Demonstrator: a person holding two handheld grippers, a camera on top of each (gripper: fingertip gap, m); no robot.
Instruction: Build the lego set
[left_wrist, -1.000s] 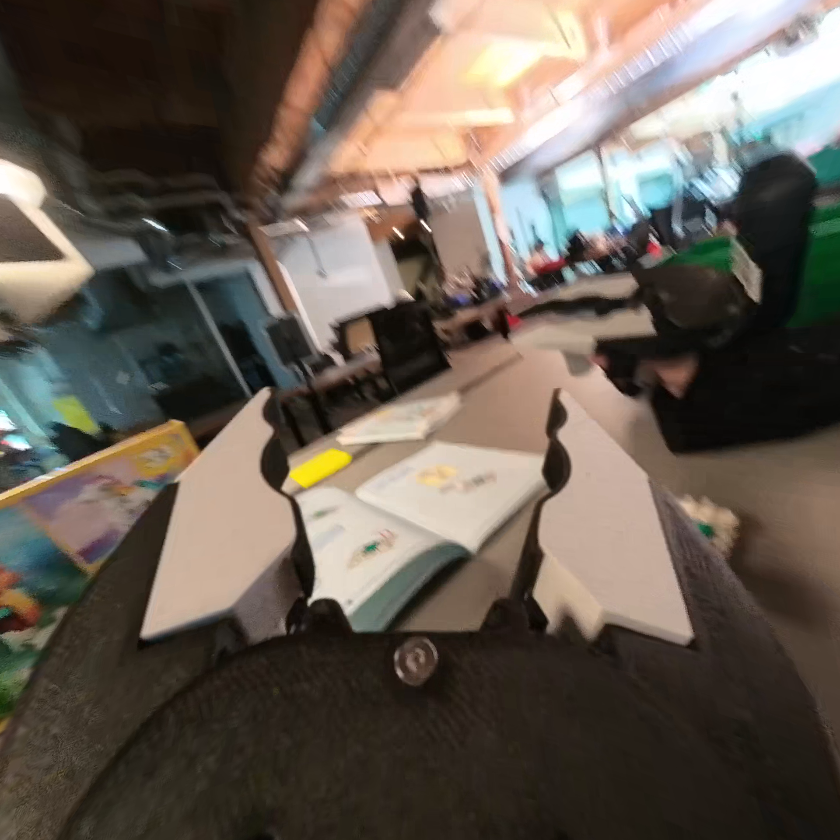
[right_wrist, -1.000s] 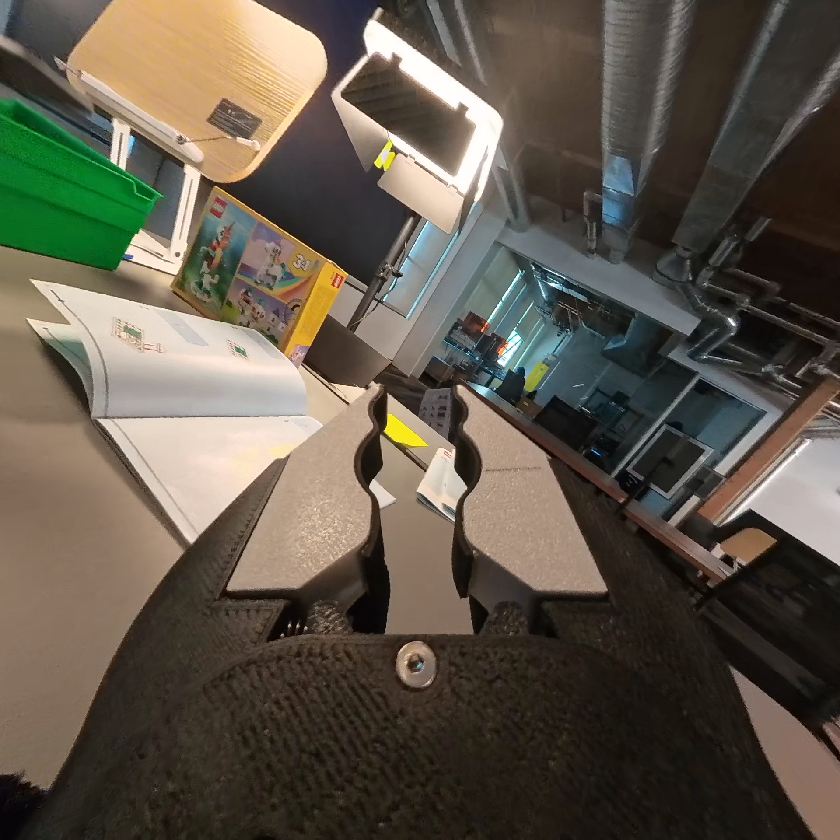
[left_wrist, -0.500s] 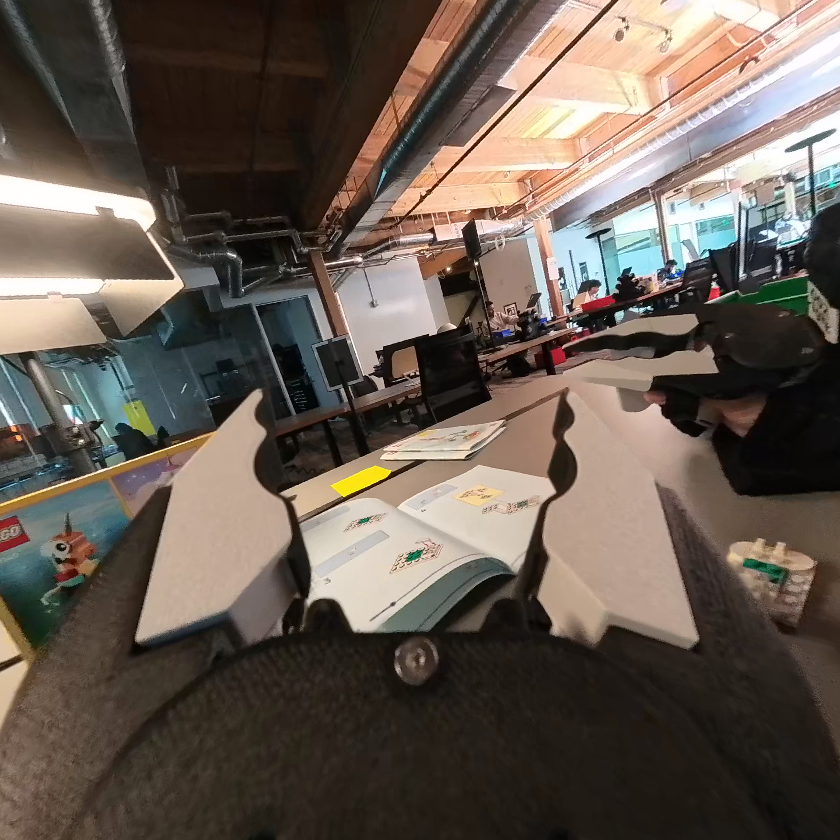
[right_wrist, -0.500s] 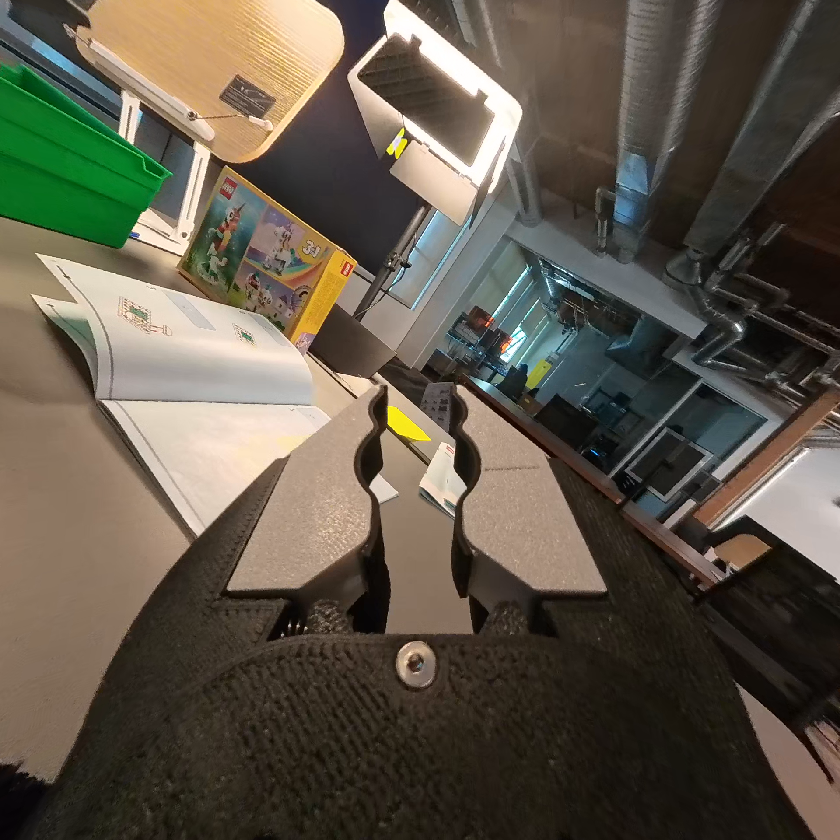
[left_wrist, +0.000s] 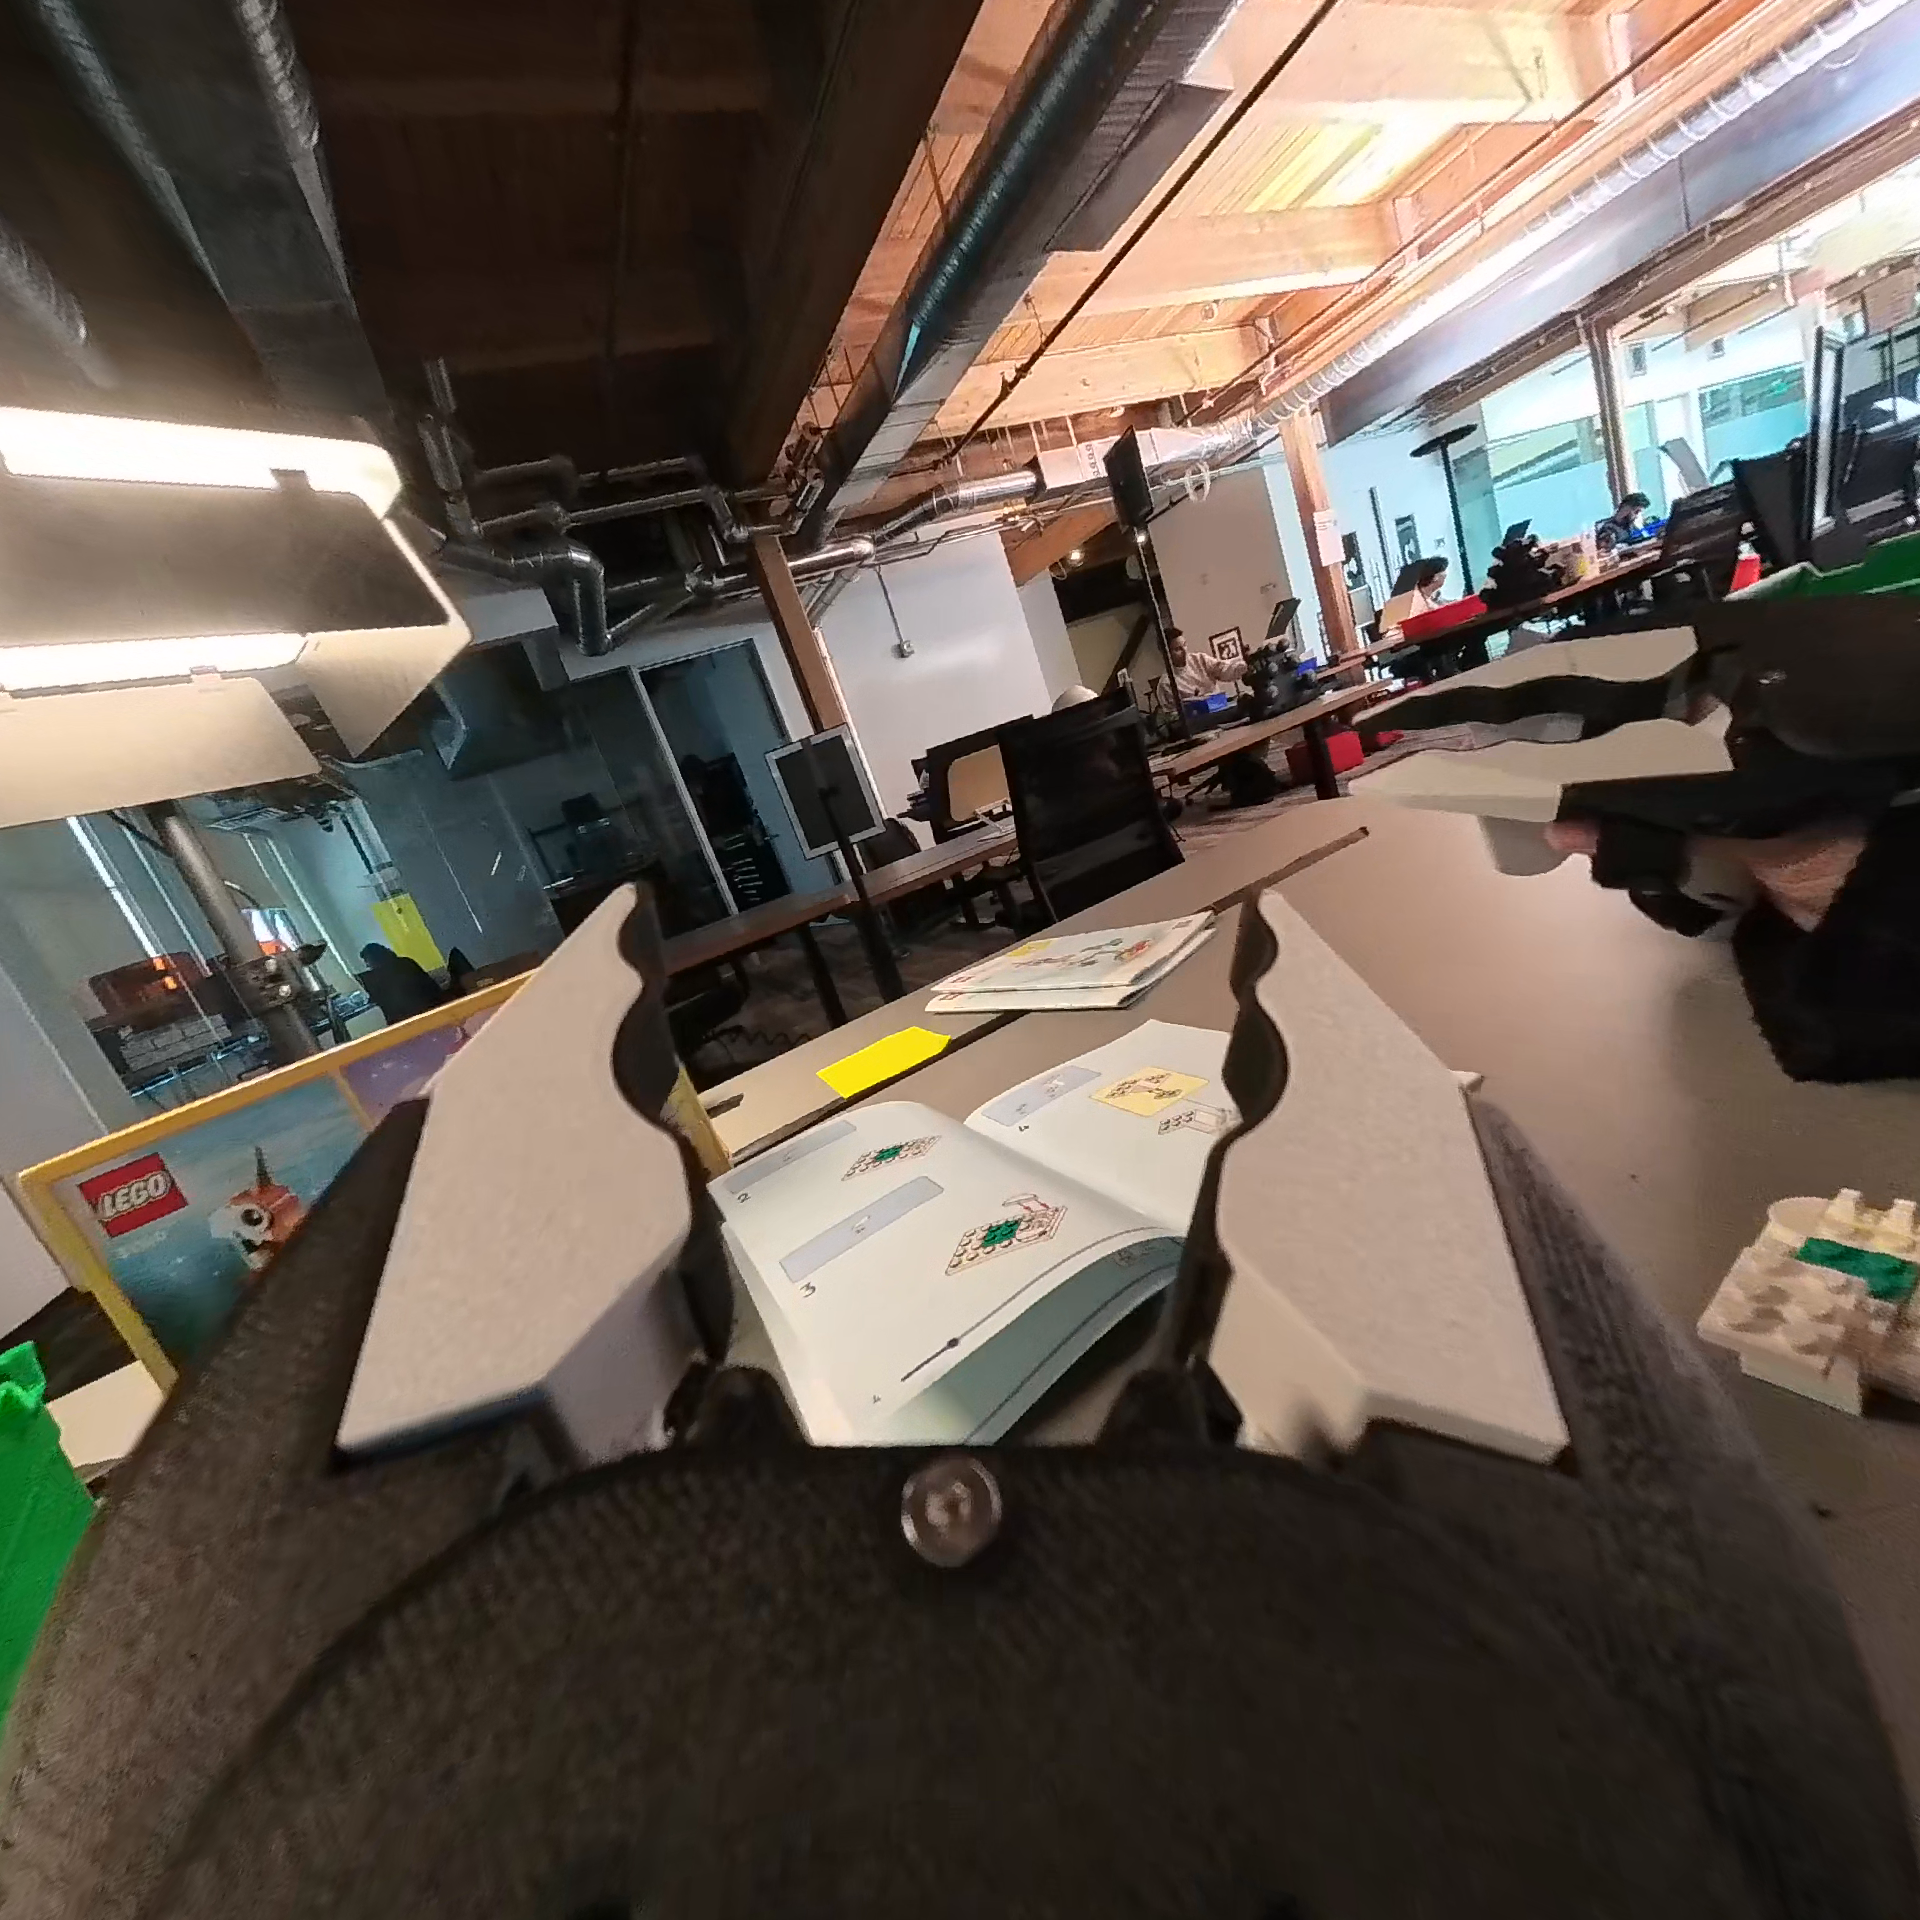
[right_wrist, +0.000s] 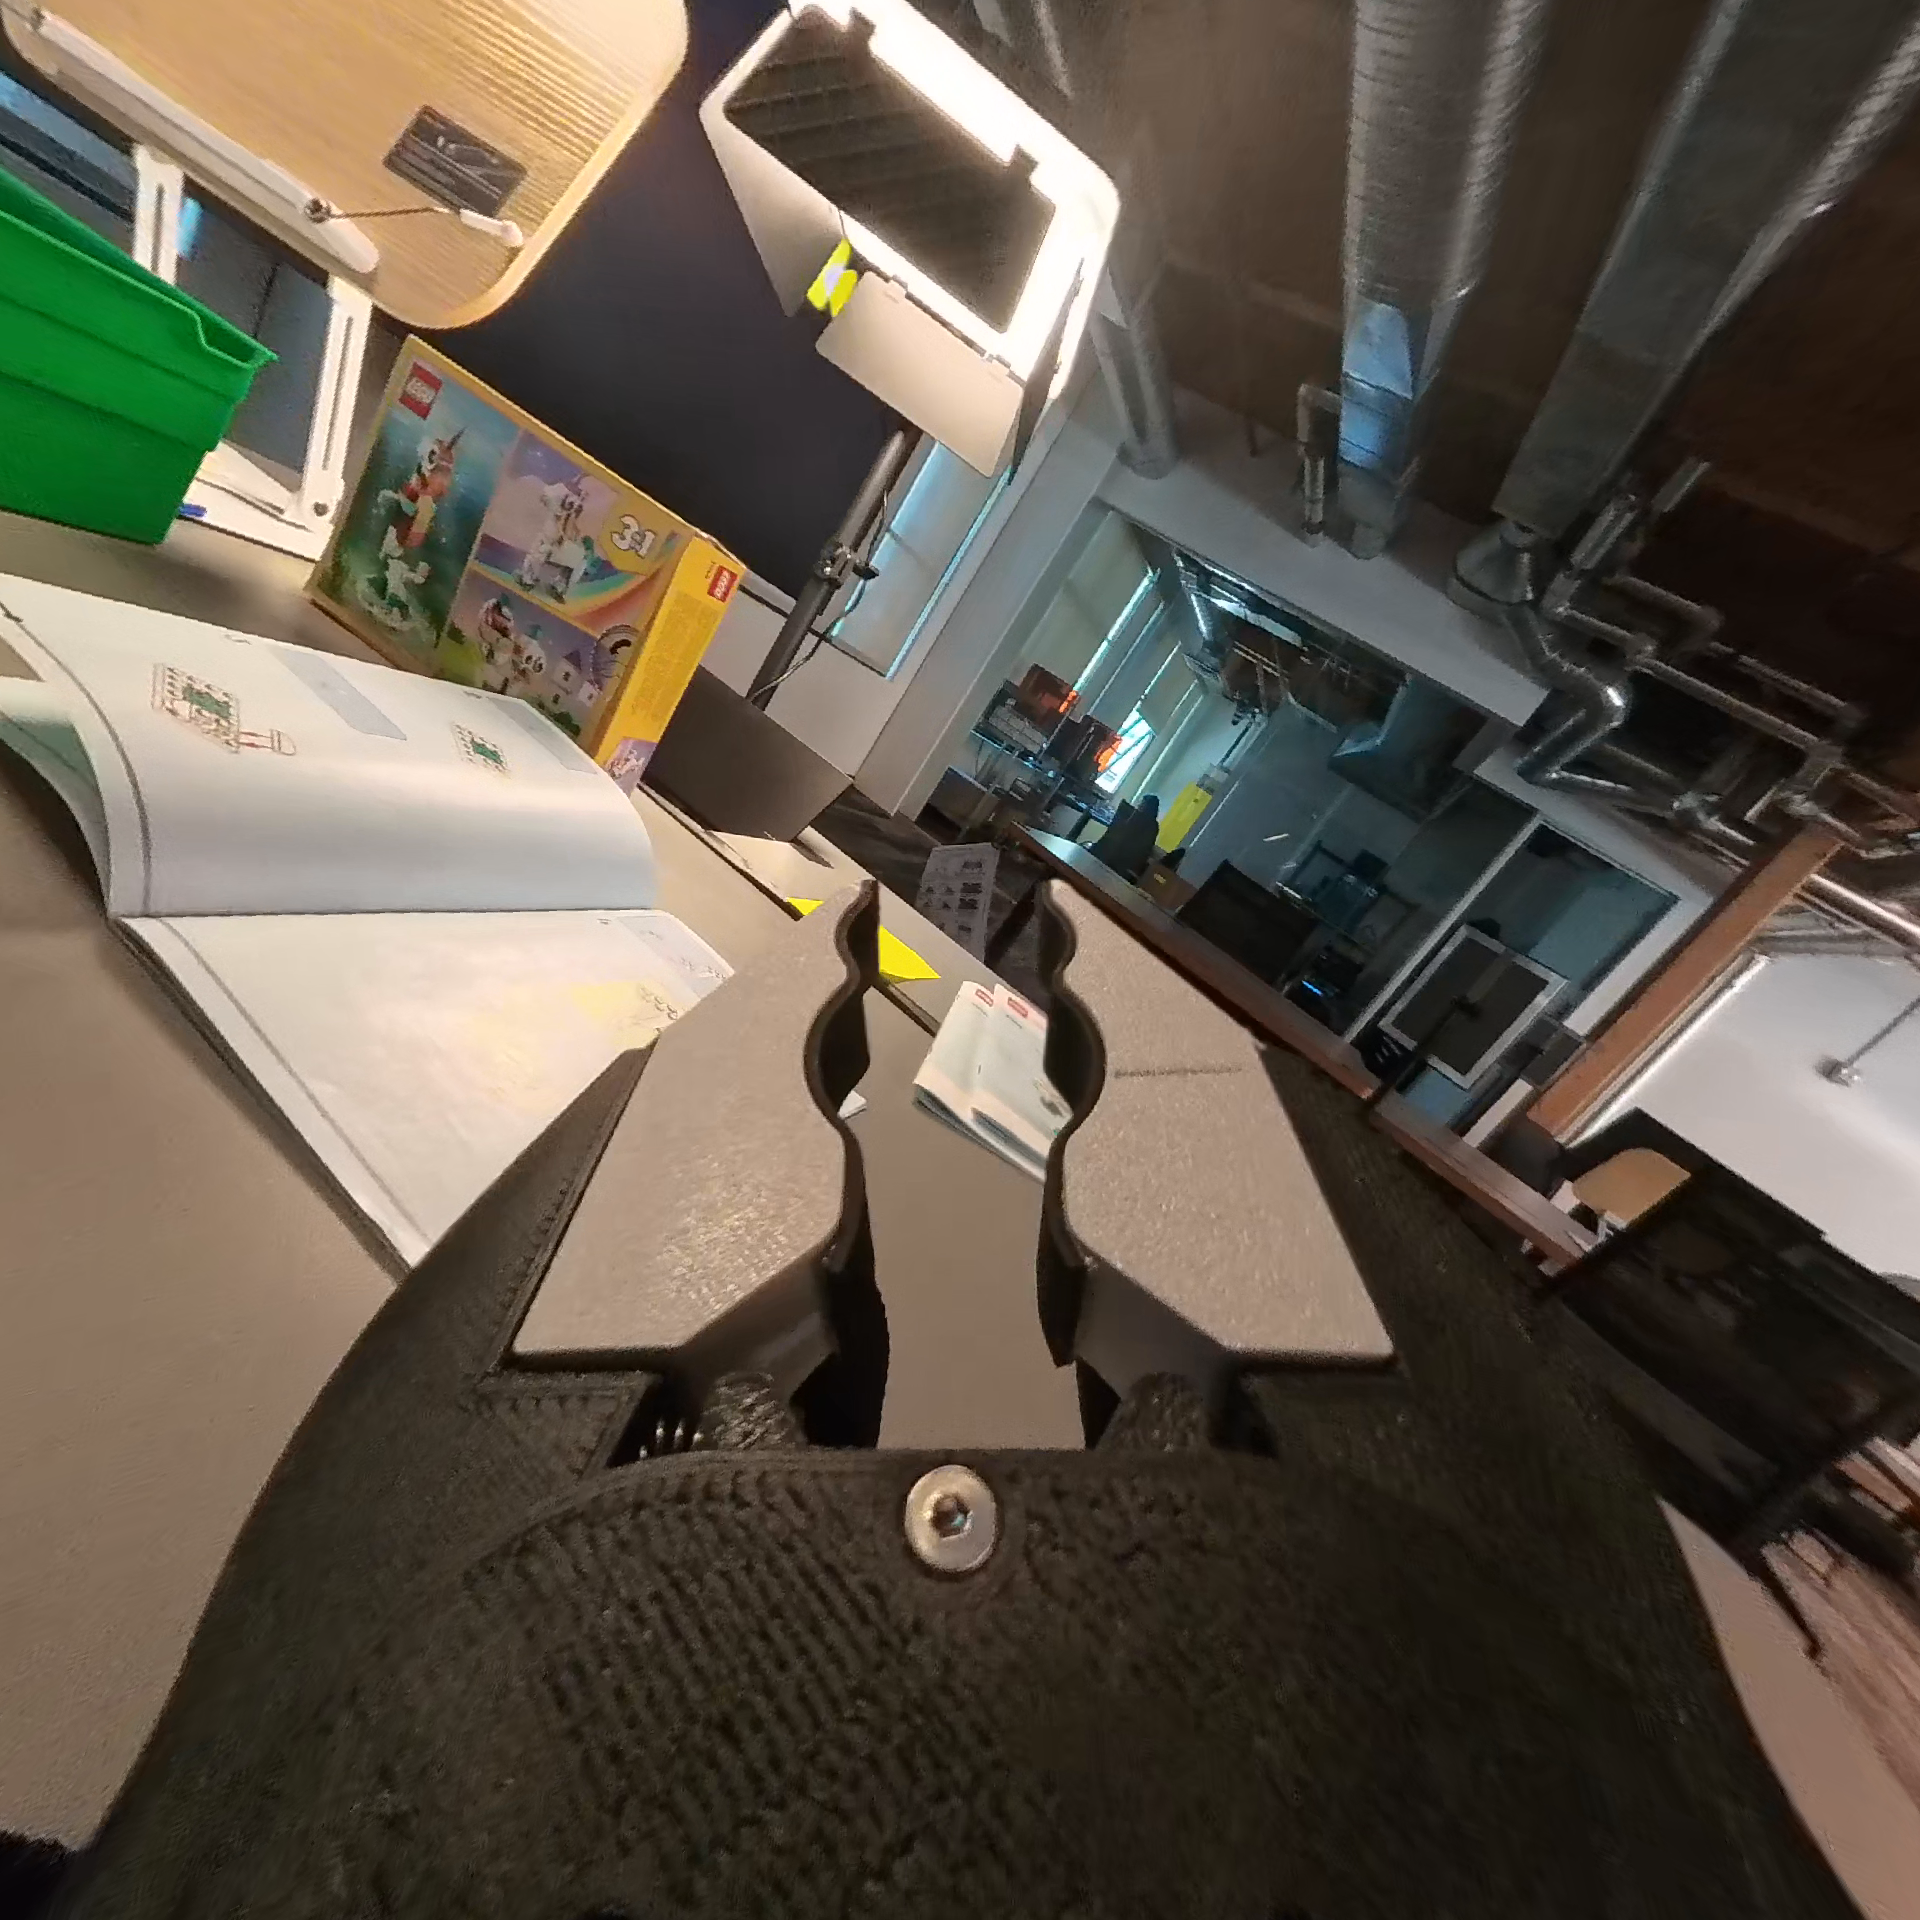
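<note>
On the grey tabletop (left_wrist: 1558, 997), an open white instruction booklet (left_wrist: 935, 1236) lay in the middle, with a yellow-edged cardboard set box (right_wrist: 520, 592) standing behind it to its left. A small white-and-green brick assembly (left_wrist: 1818, 1320) sat right of the booklet, and a thin stack of closed paper booklets (left_wrist: 1070, 966) with a flat yellow sticky note (left_wrist: 883, 1060) lay beyond it, near the far edge.

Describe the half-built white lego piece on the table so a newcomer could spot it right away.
On the grey table, look right of the open instruction booklet, beside the left gripper. The small white studded brick assembly sits there alone; only it is made of bricks, with a green patch on top.
</note>
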